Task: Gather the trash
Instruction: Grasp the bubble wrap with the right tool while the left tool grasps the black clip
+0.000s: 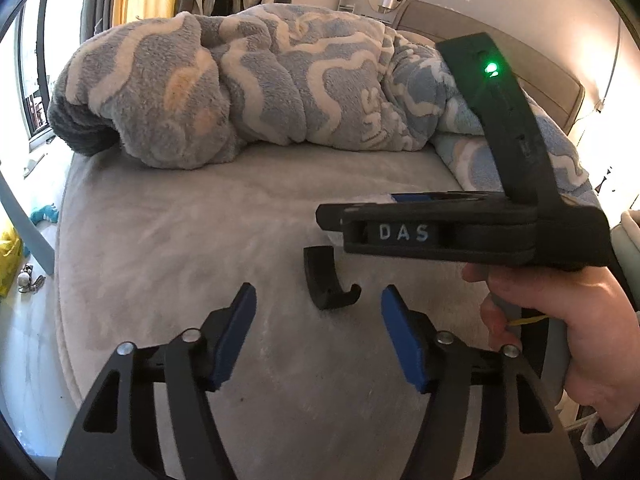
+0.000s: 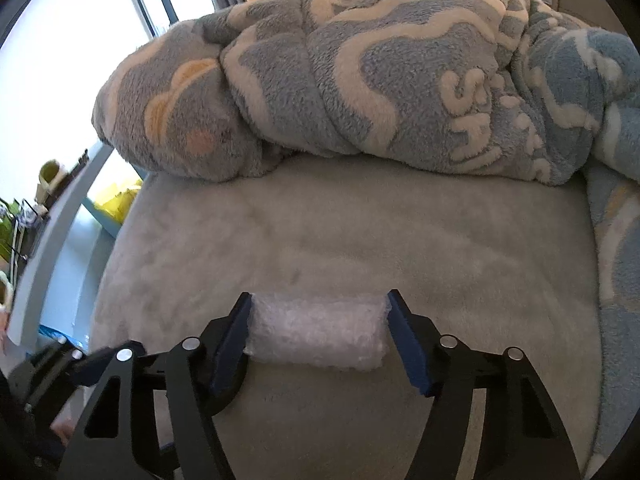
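Note:
In the right wrist view, my right gripper (image 2: 318, 330) has its blue pads against both ends of a roll of white bubble wrap (image 2: 318, 334), held just above the grey bed sheet (image 2: 360, 232). In the left wrist view, my left gripper (image 1: 318, 334) is open and empty over the sheet (image 1: 180, 240). The right gripper's black body (image 1: 460, 236), marked DAS, crosses that view from the right, held by a hand (image 1: 560, 320). A sliver of the white wrap (image 1: 372, 199) shows at its far tip. A small black hook-shaped plastic piece (image 1: 326, 284) lies on the sheet just ahead of the left fingertips.
A bunched blue and cream fleece blanket (image 1: 260, 88) fills the far half of the bed and its right side (image 2: 360, 72). The bed's left edge drops to a pale floor with a yellow bag (image 1: 8, 264) and small items. A window is at far left.

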### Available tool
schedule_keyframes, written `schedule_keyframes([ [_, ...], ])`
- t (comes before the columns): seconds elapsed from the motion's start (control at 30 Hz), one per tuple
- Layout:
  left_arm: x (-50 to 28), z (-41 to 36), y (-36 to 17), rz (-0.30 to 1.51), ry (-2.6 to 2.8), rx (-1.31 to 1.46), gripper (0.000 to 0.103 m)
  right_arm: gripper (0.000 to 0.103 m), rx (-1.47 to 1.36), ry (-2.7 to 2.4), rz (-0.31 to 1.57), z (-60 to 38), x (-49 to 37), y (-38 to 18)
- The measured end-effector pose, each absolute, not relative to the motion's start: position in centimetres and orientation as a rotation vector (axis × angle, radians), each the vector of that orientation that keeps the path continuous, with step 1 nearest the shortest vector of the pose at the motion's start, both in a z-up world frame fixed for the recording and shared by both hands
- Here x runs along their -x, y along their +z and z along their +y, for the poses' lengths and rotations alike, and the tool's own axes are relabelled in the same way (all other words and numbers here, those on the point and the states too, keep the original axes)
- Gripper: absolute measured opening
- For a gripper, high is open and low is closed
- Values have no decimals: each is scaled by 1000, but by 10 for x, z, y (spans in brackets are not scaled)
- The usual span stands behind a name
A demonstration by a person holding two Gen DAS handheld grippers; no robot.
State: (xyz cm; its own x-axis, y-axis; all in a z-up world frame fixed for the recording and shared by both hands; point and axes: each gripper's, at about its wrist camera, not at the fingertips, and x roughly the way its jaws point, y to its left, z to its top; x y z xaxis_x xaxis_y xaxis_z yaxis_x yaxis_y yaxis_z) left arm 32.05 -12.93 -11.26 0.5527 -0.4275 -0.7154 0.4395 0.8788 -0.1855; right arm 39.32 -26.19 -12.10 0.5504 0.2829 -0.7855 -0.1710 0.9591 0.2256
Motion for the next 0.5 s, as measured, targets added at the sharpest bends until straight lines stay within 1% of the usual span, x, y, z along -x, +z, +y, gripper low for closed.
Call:
schedule_keyframes([
  [0.07, -323, -131, -114, 847, -514, -3, 63, 68, -152, 280, 944, -268, -393, -119],
  [0.3, -330, -135, -118, 855, -500, 24, 59, 68, -174, 276, 889, -282, -391, -105],
  [0.5, -339, -142, -124, 873, -487, 30, 47, 68, -184, 278, 879, -290, -391, -103],
])
